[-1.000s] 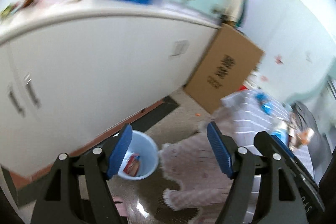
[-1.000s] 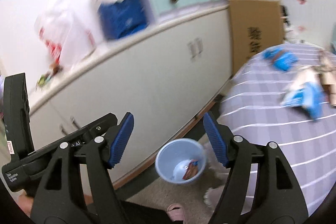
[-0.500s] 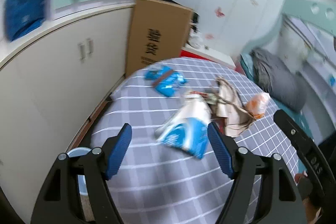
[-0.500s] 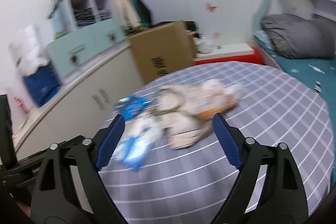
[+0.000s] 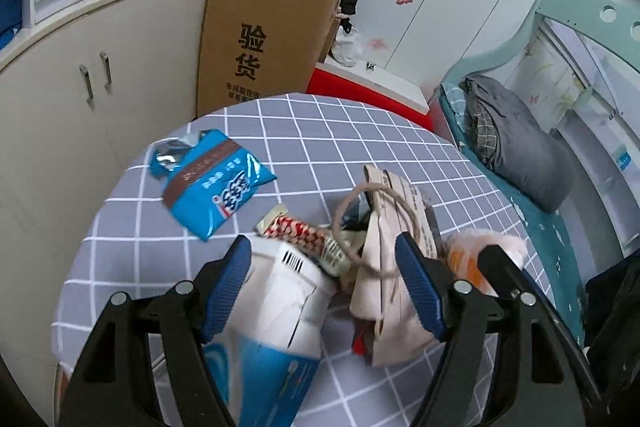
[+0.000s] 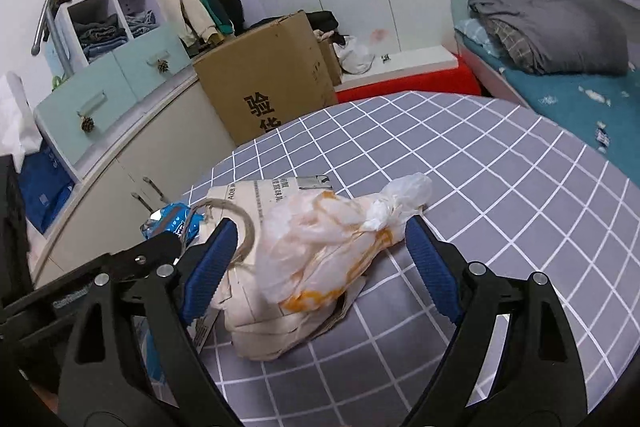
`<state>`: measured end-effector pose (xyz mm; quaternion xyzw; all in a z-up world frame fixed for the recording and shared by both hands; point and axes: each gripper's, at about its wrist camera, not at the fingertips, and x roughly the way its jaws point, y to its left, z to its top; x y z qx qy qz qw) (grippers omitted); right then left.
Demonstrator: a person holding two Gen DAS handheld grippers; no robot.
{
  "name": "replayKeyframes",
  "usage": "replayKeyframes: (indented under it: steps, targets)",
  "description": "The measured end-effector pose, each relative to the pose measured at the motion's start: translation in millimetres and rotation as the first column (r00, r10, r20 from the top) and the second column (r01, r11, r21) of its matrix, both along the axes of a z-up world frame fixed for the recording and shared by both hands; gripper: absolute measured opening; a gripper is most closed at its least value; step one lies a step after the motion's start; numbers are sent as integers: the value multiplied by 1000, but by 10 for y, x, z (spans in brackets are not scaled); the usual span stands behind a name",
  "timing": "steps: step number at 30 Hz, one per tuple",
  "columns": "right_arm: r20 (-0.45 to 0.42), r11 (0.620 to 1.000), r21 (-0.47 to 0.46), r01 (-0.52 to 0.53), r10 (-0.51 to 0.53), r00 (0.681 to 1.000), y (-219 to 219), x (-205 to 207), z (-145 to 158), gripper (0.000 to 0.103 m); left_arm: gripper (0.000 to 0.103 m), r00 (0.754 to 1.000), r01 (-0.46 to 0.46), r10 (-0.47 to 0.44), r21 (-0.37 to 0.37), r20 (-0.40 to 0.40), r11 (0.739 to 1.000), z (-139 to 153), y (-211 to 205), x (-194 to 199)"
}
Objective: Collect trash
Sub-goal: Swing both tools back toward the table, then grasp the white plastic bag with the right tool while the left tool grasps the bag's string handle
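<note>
Just changed: a second ago both grippers looked down at the pale blue bin on the floor by the cabinet, a wrapper already in it; now both have swung back up over the round table with its grey checked cloth.
Meaning: I'd say one drop is done and this is the return for another piece; most of the litter is still on the table.
Left gripper: jaws spread wide, holding nothing, hovering above the white-and-blue package near the table's near-left edge.
Right gripper: jaws wide apart and empty, straddling the tied plastic bag without touching it, as far as I can tell.
Trash in the middle: the plastic bag, with orange showing through it, lies on a crumpled paper bag with a twine handle; a red-and-white wrapper is tucked against that heap.
Trash at the far-left edge: a torn blue snack bag, lying apart from the pile.
Bin: out of sight in both views now.
Next, likely: the right jaws look best placed to close on the plastic bag; it is soft and may slip or drag the paper bag along.
Around: a cardboard box stands beyond the far edge.
</note>
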<state>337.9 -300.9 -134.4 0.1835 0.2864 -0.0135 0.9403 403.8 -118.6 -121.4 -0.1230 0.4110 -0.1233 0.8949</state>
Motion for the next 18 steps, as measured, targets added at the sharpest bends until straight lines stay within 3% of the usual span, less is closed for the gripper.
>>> replayKeyframes:
  steps: [4,6,10,12,14,18]
  targets:
    - [-7,1000,6,-4,4,1000,-61,33,-10,84,63,1000,12,-13,-42,-26,999,-97,-29,112]
    - [-16,1000,25,-9,9,1000,-76,56,-15,67,51,999,10,-12,-43,-31,999,-125,-35,142]
    - [-22,999,32,-19,20,1000,-93,58,-20,48,28,998,29,-33,-84,-48,996,-141,-6,152]
    - [-16,999,31,-22,23,1000,-90,39,-6,41,9,998,41,-46,-102,-50,994,-137,1,132]
    - [-7,1000,13,-16,16,1000,-85,5,12,37,3,998,51,-55,-97,-43,994,-125,6,91]
    - [41,999,-33,20,-19,999,-79,-135,88,34,3,998,69,-69,-112,1,991,-30,30,-34]
